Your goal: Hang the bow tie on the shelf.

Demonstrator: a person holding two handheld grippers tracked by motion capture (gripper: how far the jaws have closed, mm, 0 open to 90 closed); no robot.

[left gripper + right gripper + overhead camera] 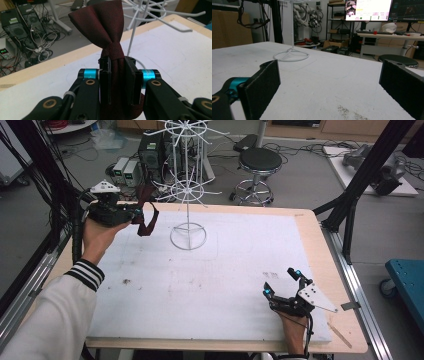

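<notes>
White foam-topped table (210, 285) w/ a wooden rim carries a white wire display rack (187, 190) standing upright on its ring base near the far edge, just left of centre. Left gripper (136, 213), held up over the table's far-left corner, is clamped on a dark red bow tie (105, 27) at its knot, one wing fanning above the jaws beside the rack's prongs. Right gripper (281, 280) rests low at the near-right w/ jaws spread wide, nothing btwn them.
</notes>
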